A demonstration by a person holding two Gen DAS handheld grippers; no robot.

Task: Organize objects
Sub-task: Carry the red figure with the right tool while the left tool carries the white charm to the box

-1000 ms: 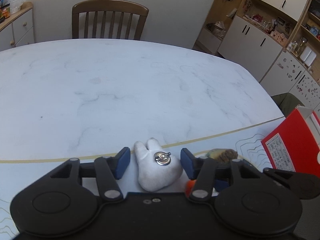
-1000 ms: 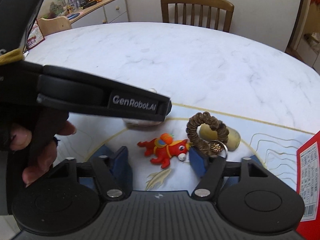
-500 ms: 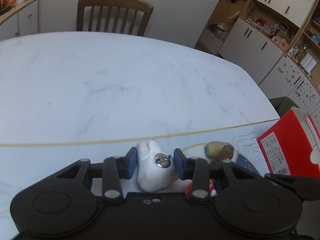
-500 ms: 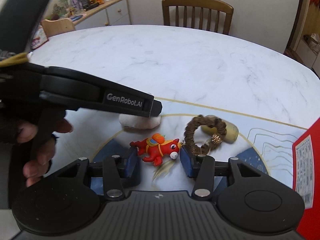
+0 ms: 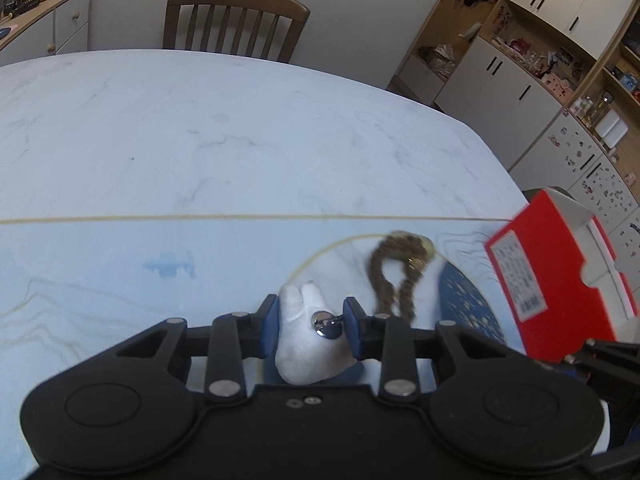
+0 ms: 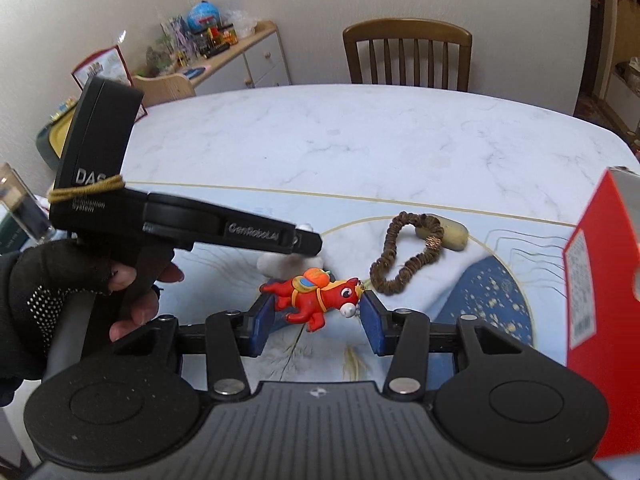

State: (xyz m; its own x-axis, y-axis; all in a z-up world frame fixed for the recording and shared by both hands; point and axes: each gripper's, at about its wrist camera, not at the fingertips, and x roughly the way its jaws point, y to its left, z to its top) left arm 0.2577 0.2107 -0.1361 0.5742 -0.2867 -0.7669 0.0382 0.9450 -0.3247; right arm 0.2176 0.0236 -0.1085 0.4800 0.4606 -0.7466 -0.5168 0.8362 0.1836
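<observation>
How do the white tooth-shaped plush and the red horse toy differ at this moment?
The white tooth-shaped plush is plain, soft and white with a metal clip; the red horse toy is glossy red with an orange saddle. The left gripper has its pads pressed against the plush's sides, while the right gripper only straddles the horse, with a gap showing at least at the tail-end pad. Both are small toys over the same printed mat.

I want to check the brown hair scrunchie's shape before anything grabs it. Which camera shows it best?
The right wrist view: the scrunchie lies sharp and whole as an open loop on the mat, one end over a yellowish object. In the left wrist view it is motion-blurred, its near end hidden behind the gripper.
</observation>
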